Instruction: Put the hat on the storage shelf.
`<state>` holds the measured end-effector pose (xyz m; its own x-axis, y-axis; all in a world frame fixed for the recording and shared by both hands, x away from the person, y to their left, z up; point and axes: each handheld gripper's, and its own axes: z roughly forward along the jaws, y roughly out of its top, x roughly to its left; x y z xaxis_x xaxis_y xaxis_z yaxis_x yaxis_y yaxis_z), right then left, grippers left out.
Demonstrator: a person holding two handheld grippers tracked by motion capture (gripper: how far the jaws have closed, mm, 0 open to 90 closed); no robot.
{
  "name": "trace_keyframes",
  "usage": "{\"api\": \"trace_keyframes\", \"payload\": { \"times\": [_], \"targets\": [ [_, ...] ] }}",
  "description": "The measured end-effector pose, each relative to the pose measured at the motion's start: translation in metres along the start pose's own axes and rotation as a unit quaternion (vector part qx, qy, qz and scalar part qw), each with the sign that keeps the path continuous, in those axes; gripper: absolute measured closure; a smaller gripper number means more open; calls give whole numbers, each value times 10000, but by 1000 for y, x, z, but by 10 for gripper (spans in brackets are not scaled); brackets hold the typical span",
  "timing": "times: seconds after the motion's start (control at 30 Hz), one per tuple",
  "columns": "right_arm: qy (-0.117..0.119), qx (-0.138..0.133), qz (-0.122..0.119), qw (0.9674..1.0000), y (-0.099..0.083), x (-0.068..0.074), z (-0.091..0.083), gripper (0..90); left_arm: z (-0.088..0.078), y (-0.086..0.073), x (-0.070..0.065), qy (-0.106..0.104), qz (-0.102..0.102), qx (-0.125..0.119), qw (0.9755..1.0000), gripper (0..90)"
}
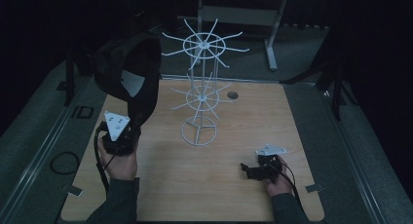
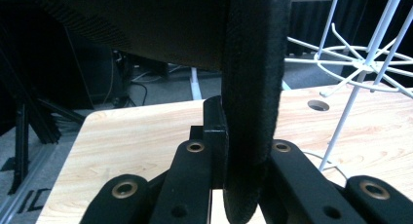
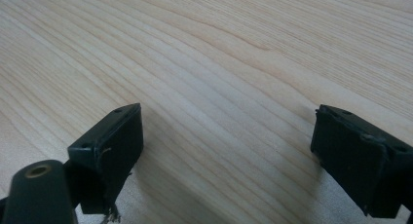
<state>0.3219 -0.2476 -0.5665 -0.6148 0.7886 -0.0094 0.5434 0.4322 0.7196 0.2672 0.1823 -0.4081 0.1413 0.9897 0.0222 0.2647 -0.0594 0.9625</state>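
Observation:
A black cap [image 1: 129, 73] hangs in the air over the table's left side, held by its brim. My left gripper [image 1: 129, 121] is shut on that brim; in the left gripper view the brim's thick black edge [image 2: 251, 87] stands between the two jaws of the left gripper [image 2: 246, 134]. A white wire rack [image 1: 202, 95] with two tiers of radiating hooks stands mid-table, to the right of the cap; its hooks [image 2: 363, 63] show at the right. My right gripper [image 1: 246, 169] rests low at the front right, open, with only bare wood between the jaws of the right gripper [image 3: 226, 136].
The light wooden table [image 1: 234, 185] has a small round hole [image 1: 232, 95] behind the rack. A cable loop [image 1: 64, 162] lies on the grey floor at the left. Black stand legs [image 1: 336, 87] flank the table, and a grey desk frame [image 1: 272, 39] stands beyond it.

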Motion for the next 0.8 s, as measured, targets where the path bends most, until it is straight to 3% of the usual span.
{"api": "trace_keyframes", "payload": {
  "times": [0.27, 0.8],
  "targets": [
    [1, 0, 1, 10000, 0, 0, 0, 117, -2, 3, -6, 103, 159, -70, 9998, 866],
    [-1, 0, -2, 10000, 0, 0, 0, 117, 2, 5, -12, 145, 239, -70, 9996, 866]
  ]
}}
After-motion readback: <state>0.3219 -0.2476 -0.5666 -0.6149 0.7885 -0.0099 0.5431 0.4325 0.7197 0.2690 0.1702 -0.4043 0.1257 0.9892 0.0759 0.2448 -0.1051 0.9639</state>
